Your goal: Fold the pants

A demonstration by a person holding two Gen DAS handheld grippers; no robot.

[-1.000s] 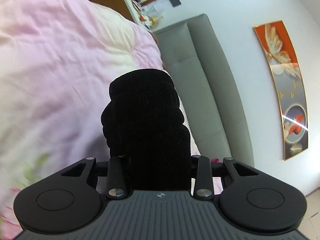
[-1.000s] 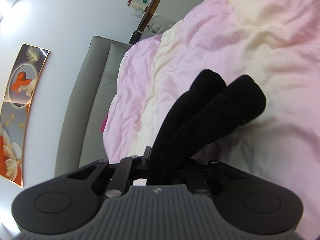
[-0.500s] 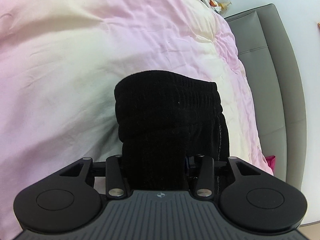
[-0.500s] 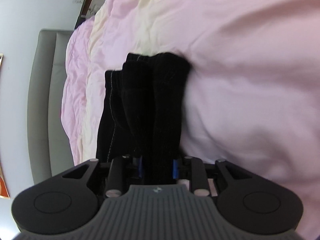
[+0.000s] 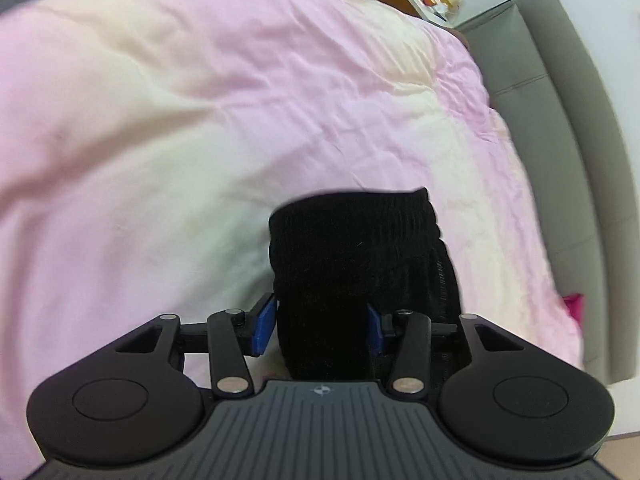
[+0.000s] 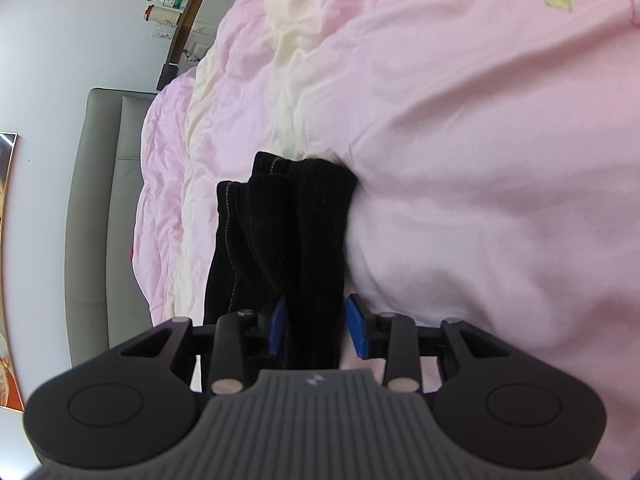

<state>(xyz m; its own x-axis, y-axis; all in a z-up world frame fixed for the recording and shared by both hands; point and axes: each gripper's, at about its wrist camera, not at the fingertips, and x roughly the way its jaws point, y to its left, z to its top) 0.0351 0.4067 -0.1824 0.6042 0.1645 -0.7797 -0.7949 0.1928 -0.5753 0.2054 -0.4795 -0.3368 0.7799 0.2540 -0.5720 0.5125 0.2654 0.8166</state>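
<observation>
Both grippers now tilt lower over the pink-and-cream quilt [image 5: 200, 120], jaws opening. Left gripper [image 5: 320, 322] and right gripper [image 6: 316, 326] straddle folded black ribbed pants [image 6: 280, 232], pads loosening.

- Left hand-held gripper [image 5: 322, 330]: tilted downward, jaws opening, blue pads [image 5: 265, 325] standing slightly off the black pants [image 5: 360, 264] between them.
- Right hand-held gripper [image 6: 316, 330]: tilted downward, jaws opening, pads clear of the folded cloth.

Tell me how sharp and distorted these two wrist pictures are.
Left wrist view: motion-blurred duvet, fisheye bends the grey headboard. Right wrist view: black pants fairly sharp, duvet soft toward the right edge, wall curved at left.
</observation>
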